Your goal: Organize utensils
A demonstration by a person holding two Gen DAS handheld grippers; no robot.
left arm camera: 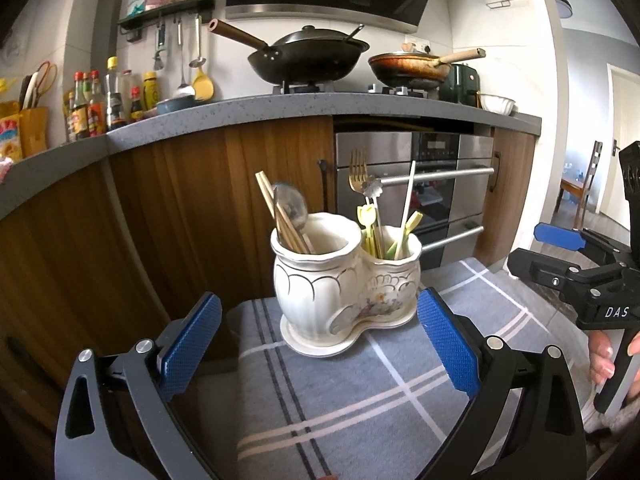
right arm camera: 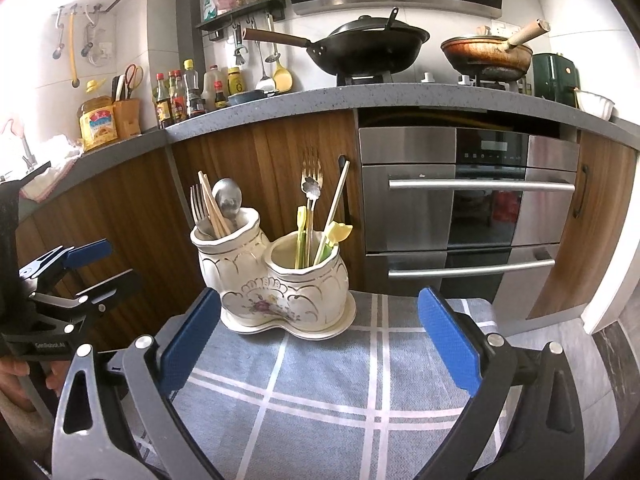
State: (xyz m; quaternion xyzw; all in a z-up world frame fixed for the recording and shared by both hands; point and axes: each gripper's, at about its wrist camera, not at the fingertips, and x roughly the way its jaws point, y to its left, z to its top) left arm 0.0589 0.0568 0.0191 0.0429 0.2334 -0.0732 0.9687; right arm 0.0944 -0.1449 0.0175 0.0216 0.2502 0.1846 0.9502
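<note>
A cream double-cup ceramic utensil holder (left arm camera: pixel 344 280) (right arm camera: pixel 276 284) stands on a grey plaid cloth (left arm camera: pixel 360 392) (right arm camera: pixel 340 392). Its left cup holds wooden chopsticks (right arm camera: pixel 212 204), a steel spoon (right arm camera: pixel 227 200) and a fork (right arm camera: pixel 197 204). Its right cup holds a gold fork (left arm camera: pixel 357 172), a flower-ended stirrer (left arm camera: pixel 373 189), a white chopstick (left arm camera: pixel 408 192) and yellow-green picks (right arm camera: pixel 301 232). My left gripper (left arm camera: pixel 320 344) is open and empty in front of the holder. My right gripper (right arm camera: pixel 320 340) is open and empty, also in front. The right gripper shows at the right edge of the left wrist view (left arm camera: pixel 560 256).
Behind the cloth are wooden cabinet doors (left arm camera: pixel 180 208) and a steel oven (right arm camera: pixel 468 200). The grey counter (left arm camera: pixel 280 108) above carries woks, sauce bottles (left arm camera: pixel 100 100) and a knife block (right arm camera: pixel 126 116). The left gripper shows at the left edge of the right wrist view (right arm camera: pixel 76 276).
</note>
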